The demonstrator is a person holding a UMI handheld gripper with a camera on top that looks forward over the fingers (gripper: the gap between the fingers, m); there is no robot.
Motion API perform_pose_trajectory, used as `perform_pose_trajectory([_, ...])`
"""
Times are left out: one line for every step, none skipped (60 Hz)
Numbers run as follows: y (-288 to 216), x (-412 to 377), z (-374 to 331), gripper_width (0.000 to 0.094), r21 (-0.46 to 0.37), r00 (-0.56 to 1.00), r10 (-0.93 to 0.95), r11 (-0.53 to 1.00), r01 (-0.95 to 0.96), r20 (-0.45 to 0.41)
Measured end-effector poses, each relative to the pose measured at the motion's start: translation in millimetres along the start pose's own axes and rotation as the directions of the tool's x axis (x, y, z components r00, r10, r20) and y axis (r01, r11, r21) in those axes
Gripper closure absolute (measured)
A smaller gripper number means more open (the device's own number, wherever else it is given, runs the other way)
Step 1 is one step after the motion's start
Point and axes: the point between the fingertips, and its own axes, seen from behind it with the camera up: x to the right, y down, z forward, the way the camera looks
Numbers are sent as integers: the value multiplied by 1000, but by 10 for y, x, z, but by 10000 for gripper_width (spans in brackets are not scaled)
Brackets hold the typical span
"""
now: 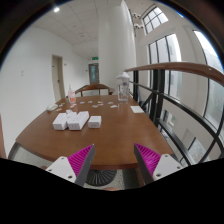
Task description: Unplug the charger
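Gripper view: tool [108, 160] spread wide, grasping nothing, above the tabletop [120, 140].
White chargers [76, 121] lie well ahead; a hasty reach could knock them.

White two-fingered tool [111, 163], magenta ribbed pads [80, 158]

Table [110, 140]: brown wood-look top, smooth, slight sheen, centre frame. White boxes [76, 121] on it: matt, plastic or card, cannot tell. Finger pads [78, 160]: magenta, ribbed, matt, bottom. Windows [165, 55]: glass, upper right.
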Motion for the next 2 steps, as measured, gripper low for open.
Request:
perform_pose_trajectory([5, -3, 4, 122, 0, 1000, -1, 1000, 1, -1])
perform_pose_trajectory([2, 0, 4, 121, 0, 1000, -2, 1000, 2, -2])
